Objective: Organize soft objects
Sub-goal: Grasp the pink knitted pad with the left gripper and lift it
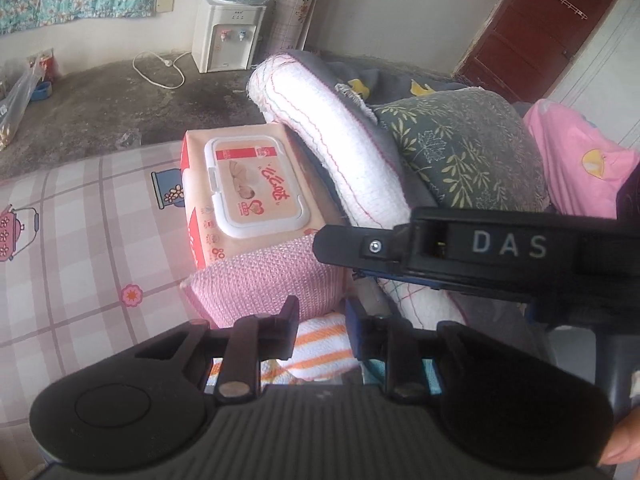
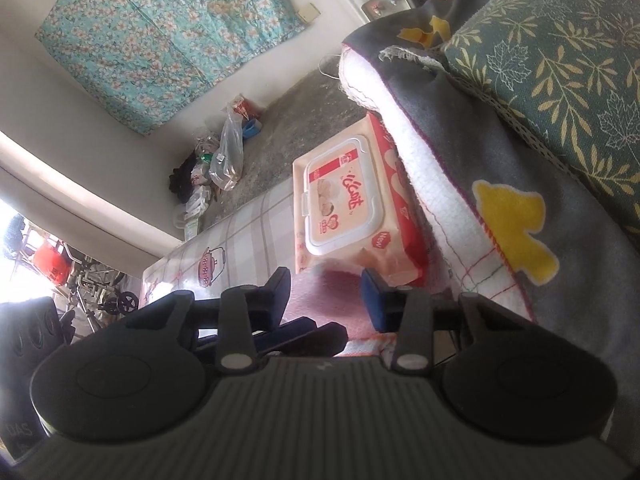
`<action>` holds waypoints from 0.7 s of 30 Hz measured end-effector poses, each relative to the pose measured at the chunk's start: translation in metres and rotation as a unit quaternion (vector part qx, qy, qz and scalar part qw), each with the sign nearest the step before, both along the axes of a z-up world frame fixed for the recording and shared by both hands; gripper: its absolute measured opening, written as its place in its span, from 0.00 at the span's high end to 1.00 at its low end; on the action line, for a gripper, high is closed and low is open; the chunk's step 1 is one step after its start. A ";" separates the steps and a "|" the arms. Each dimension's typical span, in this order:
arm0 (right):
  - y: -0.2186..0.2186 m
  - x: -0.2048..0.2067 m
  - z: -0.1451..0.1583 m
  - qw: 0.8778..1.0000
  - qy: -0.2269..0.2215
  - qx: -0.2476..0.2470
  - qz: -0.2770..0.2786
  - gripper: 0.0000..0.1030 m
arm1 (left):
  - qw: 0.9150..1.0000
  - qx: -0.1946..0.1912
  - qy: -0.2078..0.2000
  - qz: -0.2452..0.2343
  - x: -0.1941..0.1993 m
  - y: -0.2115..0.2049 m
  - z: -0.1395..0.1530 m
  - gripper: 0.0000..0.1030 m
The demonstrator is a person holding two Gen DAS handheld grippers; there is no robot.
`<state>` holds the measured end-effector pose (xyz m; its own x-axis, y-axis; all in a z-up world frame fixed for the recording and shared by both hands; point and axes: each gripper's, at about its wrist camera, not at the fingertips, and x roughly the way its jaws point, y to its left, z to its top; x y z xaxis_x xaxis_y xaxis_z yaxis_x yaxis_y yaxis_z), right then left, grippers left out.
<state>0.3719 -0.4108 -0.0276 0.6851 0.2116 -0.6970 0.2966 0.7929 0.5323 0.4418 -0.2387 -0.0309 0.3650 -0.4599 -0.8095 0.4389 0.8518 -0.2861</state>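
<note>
A folded pink knit cloth (image 1: 266,284) lies on an orange-striped white towel (image 1: 320,348), in front of a pack of wet wipes (image 1: 248,196). My left gripper (image 1: 320,320) is open, its jaws on either side of the striped towel just under the pink cloth. The right gripper's black finger (image 1: 360,246) crosses the left wrist view from the right, above the pink cloth. In the right wrist view my right gripper (image 2: 326,284) is open over the pink cloth (image 2: 332,292), close to the wipes pack (image 2: 344,208). A white-and-grey blanket (image 1: 340,148) lies to the right.
A green leaf-print pillow (image 1: 468,152) and a pink pillow (image 1: 580,160) rest on the blanket. The checked tablecloth (image 1: 80,240) extends left. A water dispenser (image 1: 226,36) stands on the floor by the wall. Plastic bags (image 2: 228,152) lie on the floor.
</note>
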 end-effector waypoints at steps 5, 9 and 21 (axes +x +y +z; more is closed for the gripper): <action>-0.003 -0.014 0.015 0.999 -0.010 -0.027 -0.025 0.61 | 1.000 0.013 -0.011 0.019 -0.009 0.017 0.004 0.70; -0.015 -0.019 0.003 0.999 0.004 -0.013 -0.034 0.58 | 0.999 0.027 0.000 0.045 0.002 0.038 -0.011 0.53; -0.007 0.020 -0.043 0.999 0.028 -0.020 0.006 0.28 | 0.996 -0.004 0.055 0.071 0.044 0.043 -0.054 0.39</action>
<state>0.3916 -0.4179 -0.0709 0.6429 0.1908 -0.7418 0.3155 0.8165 0.4835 0.4859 -0.1959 -0.0846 0.3369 -0.4174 -0.8440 0.2804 0.9002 -0.3333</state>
